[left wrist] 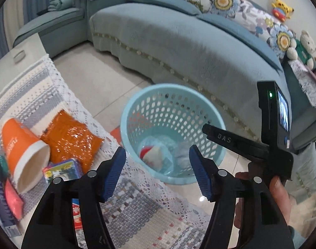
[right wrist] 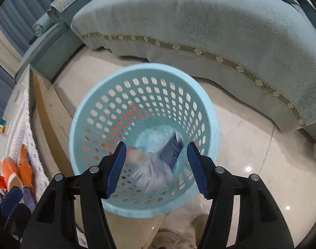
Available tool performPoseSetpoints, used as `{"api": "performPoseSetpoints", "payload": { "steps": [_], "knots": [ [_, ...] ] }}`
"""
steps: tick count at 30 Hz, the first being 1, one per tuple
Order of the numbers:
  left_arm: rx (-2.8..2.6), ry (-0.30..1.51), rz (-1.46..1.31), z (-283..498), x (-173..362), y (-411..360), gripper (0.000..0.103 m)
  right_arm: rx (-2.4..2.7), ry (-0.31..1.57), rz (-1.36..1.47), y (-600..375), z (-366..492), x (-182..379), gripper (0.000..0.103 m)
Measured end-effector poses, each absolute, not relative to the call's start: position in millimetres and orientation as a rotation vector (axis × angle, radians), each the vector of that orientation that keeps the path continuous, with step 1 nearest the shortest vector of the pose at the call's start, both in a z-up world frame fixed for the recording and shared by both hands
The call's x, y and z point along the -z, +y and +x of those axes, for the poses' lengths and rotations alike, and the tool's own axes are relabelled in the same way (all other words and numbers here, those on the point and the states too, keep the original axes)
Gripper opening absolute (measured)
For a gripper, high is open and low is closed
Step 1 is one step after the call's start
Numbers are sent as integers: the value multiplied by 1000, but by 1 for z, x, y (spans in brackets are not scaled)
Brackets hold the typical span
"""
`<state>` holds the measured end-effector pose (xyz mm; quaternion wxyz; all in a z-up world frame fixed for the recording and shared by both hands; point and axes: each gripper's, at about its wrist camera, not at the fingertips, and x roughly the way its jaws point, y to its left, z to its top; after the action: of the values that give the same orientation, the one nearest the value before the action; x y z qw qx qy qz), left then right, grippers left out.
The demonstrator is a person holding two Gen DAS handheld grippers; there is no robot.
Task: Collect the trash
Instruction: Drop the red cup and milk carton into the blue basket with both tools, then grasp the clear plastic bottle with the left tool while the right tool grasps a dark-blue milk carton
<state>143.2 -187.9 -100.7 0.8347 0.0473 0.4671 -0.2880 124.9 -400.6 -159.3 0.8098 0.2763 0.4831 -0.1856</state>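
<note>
A light blue perforated waste basket (left wrist: 135, 112) stands on the tiled floor beside the table; it also fills the right wrist view (right wrist: 91, 112). Inside lie a blue and white wrapper (right wrist: 168, 155), blurred, and a red and white piece (left wrist: 151, 152). My right gripper (right wrist: 157, 169) is open and empty, right above the basket's mouth. My left gripper (left wrist: 157, 171) is open and empty over the table's edge. On the table lie an orange paper cup (left wrist: 23, 151) on its side, an orange snack bag (left wrist: 72, 139), a colourful small packet (left wrist: 63, 169) and a pink packet (left wrist: 12, 201).
The table carries a white lace and woven cloth (left wrist: 141, 213). A teal sofa (left wrist: 178, 39) curves behind the basket, with floral cushions and plush toys (left wrist: 281, 5). The right hand-held gripper body (left wrist: 267, 137) shows at the right of the left wrist view. A cardboard box (right wrist: 48, 105) stands left of the basket.
</note>
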Motion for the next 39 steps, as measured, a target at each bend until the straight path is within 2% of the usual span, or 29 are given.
{"api": "performPoseSetpoints", "payload": {
  "steps": [4,8,13,20,25,30,39],
  "knots": [
    [601,953,56,145,83,-176,62,389,989,577,-402,121,145,57],
    [578,896,2,129,50,-153,62,369,854,464,-384,109,108,57],
    [508,771,-67,101,3,-81,62,253,652,264,-322,89,47,57],
    [358,663,-161,75,-31,46,62,49,555,192,-231,71,-9,57],
    [240,716,-213,81,-13,125,62,-62,593,194,-184,82,-13,57],
    [174,839,-210,107,37,177,62,-144,649,191,-150,99,7,57],
    [280,981,-291,155,101,186,63,-220,728,54,-99,96,41,57]
  ]
}}
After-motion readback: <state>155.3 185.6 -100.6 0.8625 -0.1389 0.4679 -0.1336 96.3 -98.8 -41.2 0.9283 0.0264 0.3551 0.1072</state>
